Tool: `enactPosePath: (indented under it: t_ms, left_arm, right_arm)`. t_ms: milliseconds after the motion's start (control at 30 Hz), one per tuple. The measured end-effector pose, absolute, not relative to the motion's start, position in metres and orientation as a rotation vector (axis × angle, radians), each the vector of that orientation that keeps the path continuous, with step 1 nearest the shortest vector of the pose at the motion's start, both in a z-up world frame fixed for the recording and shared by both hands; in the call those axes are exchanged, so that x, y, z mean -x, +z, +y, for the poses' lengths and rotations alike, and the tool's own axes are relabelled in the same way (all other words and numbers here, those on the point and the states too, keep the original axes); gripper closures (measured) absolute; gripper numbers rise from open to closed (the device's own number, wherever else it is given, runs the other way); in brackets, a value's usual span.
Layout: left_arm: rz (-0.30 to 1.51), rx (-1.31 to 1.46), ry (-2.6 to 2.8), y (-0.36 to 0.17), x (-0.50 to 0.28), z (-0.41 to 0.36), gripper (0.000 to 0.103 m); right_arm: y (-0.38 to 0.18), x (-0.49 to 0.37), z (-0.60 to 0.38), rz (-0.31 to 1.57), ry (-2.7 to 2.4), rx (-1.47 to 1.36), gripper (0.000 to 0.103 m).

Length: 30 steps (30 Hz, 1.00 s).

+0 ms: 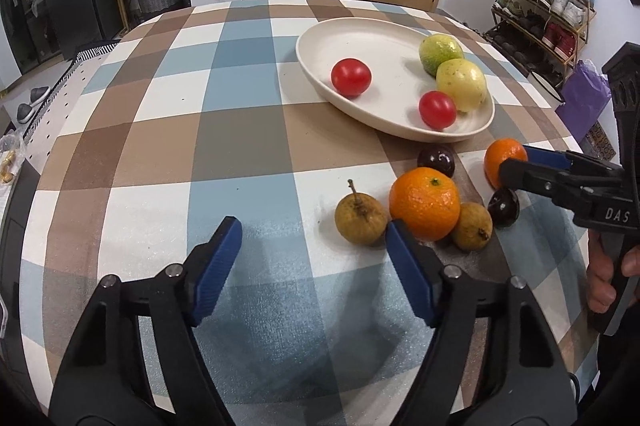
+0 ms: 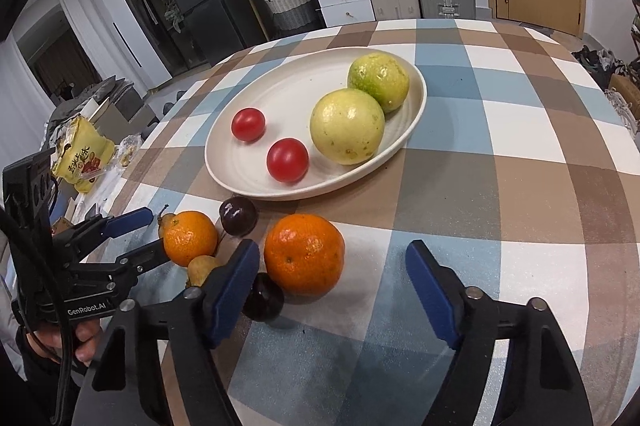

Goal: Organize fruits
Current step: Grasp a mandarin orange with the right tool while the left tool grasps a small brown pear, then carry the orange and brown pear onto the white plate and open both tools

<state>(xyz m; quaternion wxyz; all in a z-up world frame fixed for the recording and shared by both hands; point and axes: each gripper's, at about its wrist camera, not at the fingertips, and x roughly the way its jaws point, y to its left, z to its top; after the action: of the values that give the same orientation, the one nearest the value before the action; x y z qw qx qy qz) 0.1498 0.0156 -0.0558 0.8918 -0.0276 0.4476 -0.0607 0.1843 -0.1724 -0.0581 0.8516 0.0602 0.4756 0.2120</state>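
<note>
Left claw (image 1: 314, 240) released over checked table (image 1: 168, 130); right claw (image 2: 334, 266) released, orange (image 2: 304, 254) between its fingers, untouched.

We see a matt checked cloth (image 2: 500, 130), a smooth cream plate (image 2: 224, 162), glossy tomatoes (image 2: 287, 160) and dimpled oranges (image 2: 304, 254).

Left gripper (image 1: 314, 228) jaws apart, nothing between the fingers (image 1: 218, 266). Brown stemmed fruit (image 1: 360, 220) just beyond the right fingertip, orange (image 1: 425, 203) beside it. Plate (image 1: 320, 66) farther ahead holds two tomatoes (image 1: 351, 76). Right gripper (image 1: 516, 162) straddles a second orange (image 1: 496, 156).
</note>
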Motion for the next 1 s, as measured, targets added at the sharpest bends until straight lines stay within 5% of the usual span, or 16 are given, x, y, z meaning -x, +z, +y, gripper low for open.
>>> enactPosePath:
  t_ms: [167, 367, 1000]
  left_arm:
    - [0.911, 0.072, -0.140, -0.055, -0.153, 0.014, 0.048]
    - [0.902, 0.096, -0.183, -0.055, -0.153, 0.013, 0.077]
    - [0.866, 0.165, -0.156, -0.045, -0.149, 0.027, 0.078]
  right_arm:
    - [-0.058, -0.185, -0.170, 0.991, 0.453, -0.131, 0.041]
    - [-0.056, -0.183, -0.168, 0.976, 0.466, -0.126, 0.049]
    - [-0.049, -0.177, -0.169, 0.940, 0.482, -0.128, 0.062]
